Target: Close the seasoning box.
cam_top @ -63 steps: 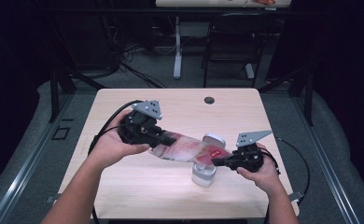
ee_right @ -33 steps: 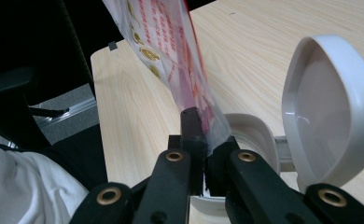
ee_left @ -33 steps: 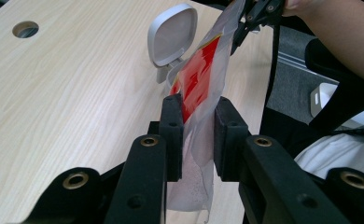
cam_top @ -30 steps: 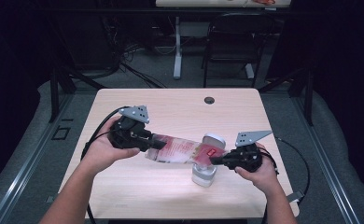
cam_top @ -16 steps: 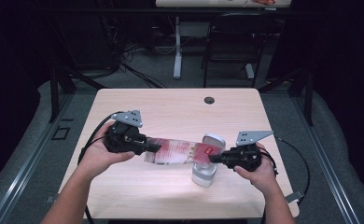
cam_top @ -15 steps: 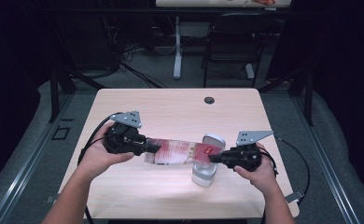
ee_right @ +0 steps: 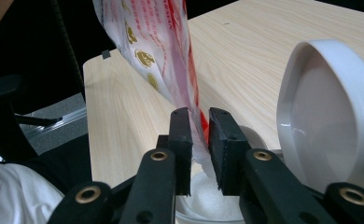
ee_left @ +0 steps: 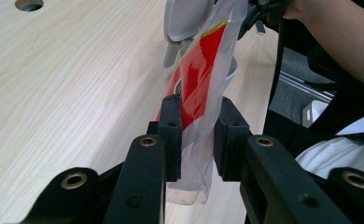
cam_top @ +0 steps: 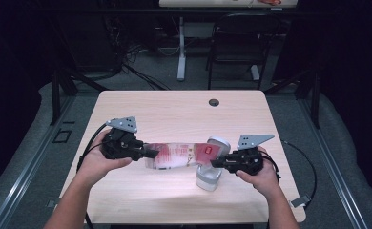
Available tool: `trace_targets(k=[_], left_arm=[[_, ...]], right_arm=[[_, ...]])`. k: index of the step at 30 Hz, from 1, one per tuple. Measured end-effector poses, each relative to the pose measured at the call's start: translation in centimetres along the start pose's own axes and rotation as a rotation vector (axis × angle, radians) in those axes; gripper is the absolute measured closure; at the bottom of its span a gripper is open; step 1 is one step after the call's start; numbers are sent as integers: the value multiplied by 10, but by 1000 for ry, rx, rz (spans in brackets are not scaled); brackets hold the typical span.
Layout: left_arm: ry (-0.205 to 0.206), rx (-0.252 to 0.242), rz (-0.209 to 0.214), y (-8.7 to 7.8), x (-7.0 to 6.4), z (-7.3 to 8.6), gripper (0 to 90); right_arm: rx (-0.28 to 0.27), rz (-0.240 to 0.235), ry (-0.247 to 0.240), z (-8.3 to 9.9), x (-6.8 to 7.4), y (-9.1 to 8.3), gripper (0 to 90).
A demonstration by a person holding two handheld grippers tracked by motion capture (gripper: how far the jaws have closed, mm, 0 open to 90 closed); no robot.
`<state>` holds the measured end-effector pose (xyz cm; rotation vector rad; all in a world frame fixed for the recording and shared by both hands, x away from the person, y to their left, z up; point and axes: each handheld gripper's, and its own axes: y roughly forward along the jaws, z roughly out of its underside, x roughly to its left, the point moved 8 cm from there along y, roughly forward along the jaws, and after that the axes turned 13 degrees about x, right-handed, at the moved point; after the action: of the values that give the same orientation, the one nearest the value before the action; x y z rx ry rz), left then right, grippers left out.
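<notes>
A clear plastic bag with red print (cam_top: 179,155) hangs stretched between both grippers above the table. My left gripper (cam_top: 148,153) is shut on its left end, and the bag (ee_left: 201,93) passes between the black jaws in the left gripper view. My right gripper (cam_top: 214,162) is shut on the other end, holding the bag (ee_right: 161,46) over a white container (cam_top: 209,177) with its hinged lid (ee_right: 332,116) raised. White granules (ee_right: 203,193) lie inside the container under the right gripper's jaws.
The wooden table (cam_top: 174,109) has a round cable hole (cam_top: 214,102) near its far edge. Gripper cables trail off the left and right sides. A chair (cam_top: 232,43) and another table's leg (cam_top: 181,47) stand beyond the table.
My left gripper has pulled left and toward the person, stretching the bag out more level. The right gripper has held its place over the container.
</notes>
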<state>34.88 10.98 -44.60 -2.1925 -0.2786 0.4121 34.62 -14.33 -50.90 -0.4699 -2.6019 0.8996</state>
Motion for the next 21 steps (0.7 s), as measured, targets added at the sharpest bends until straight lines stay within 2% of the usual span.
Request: trace_targets(k=[10,13,21], left_arm=[[-10,-5,-2,3,2,6,750],[-17,-2,-4,5,4,11,745],[-24,-14,-3,8,9,22,733]], right_arm=[[-19,-17,7,-3,2,0,867],[-19,-11,-3,-4,4,-1,895],[-7,2,-33,-10,9,-1,900]])
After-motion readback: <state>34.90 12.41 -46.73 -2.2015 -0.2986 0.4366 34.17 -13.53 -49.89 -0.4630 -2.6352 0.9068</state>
